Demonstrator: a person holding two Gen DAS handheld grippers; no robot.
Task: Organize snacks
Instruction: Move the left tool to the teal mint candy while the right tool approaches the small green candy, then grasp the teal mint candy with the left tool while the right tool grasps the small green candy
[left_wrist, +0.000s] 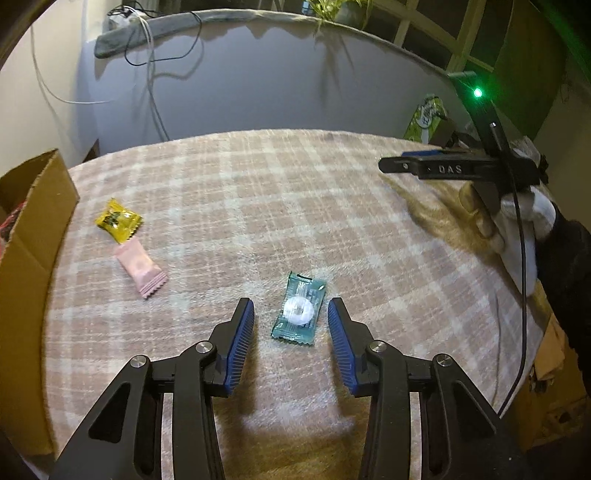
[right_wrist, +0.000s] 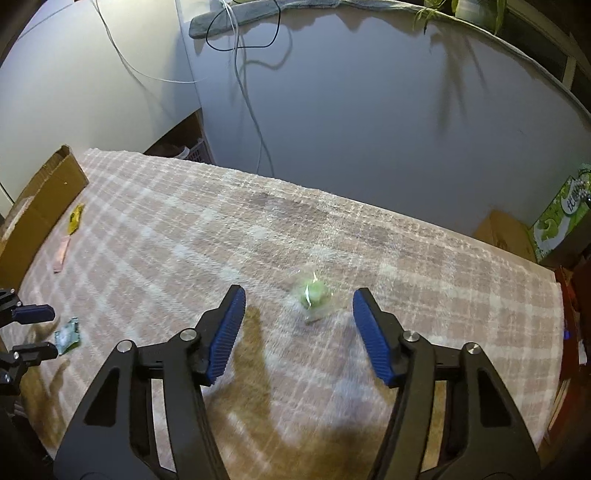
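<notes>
My left gripper (left_wrist: 291, 308) is open, its blue pads on either side of a teal-wrapped white candy (left_wrist: 298, 309) lying on the plaid cloth. A yellow candy (left_wrist: 118, 220) and a pink candy (left_wrist: 142, 268) lie to the left, near a cardboard box (left_wrist: 33, 229). My right gripper (right_wrist: 298, 297) is open, and a green candy in clear wrap (right_wrist: 314, 295) lies on the cloth just ahead between its fingers. The right gripper also shows in the left wrist view (left_wrist: 424, 166) at the right, above the table. The left gripper's fingertips (right_wrist: 33, 314) and the teal candy (right_wrist: 67, 336) show at the left of the right wrist view.
The table has a pink plaid cloth (left_wrist: 277, 206). The open cardboard box stands at the left edge (right_wrist: 48, 199). A green carton (right_wrist: 561, 218) and a brown box (right_wrist: 502, 232) sit beyond the table's right edge. A grey wall with hanging cables (right_wrist: 251, 92) is behind.
</notes>
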